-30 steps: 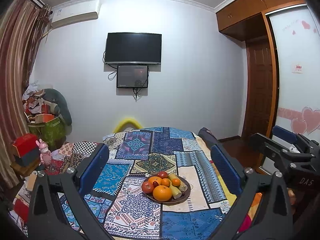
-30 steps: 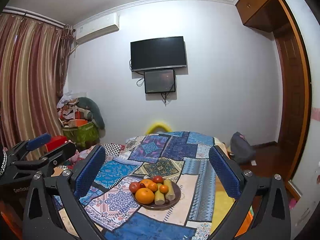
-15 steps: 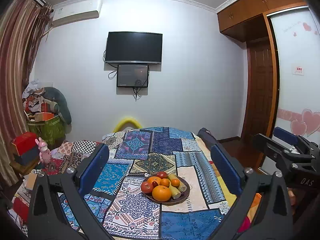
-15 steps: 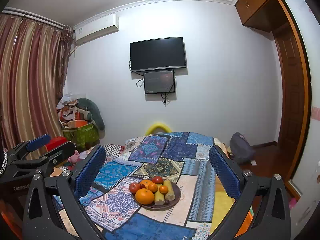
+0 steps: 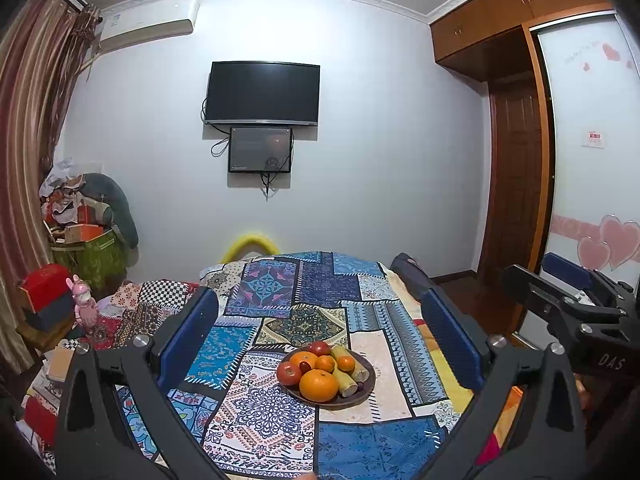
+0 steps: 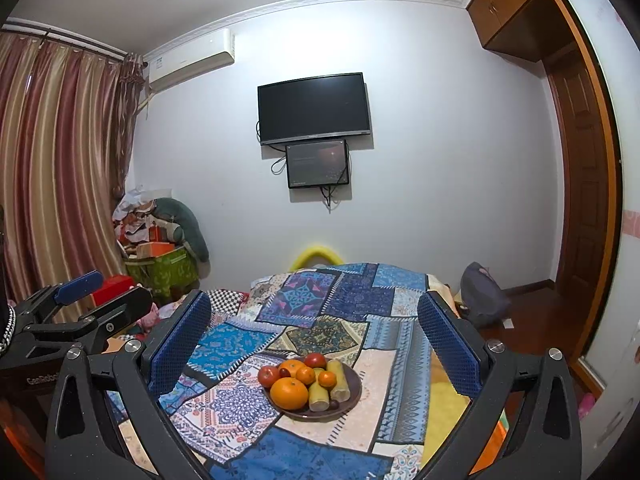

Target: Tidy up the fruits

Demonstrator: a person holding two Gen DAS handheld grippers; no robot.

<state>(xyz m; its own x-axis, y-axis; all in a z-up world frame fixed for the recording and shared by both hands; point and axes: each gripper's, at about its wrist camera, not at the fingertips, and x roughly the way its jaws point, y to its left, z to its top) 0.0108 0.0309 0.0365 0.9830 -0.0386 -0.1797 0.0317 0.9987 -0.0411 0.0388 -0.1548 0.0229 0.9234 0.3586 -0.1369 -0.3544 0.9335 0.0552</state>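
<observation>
A dark brown plate sits on a patchwork-covered table. It holds a large orange, smaller oranges, red tomatoes and yellowish cut stalks. My left gripper is open and empty, held back from the plate. My right gripper is open and empty, also short of the plate. Each gripper shows at the edge of the other's view.
A cluttered pile with a green box and a red box stands left of the table. A dark bag lies on the floor at right. A TV hangs on the far wall, a wooden door at right.
Both views have shifted only slightly; the grippers stay open and the fruit has not moved.
</observation>
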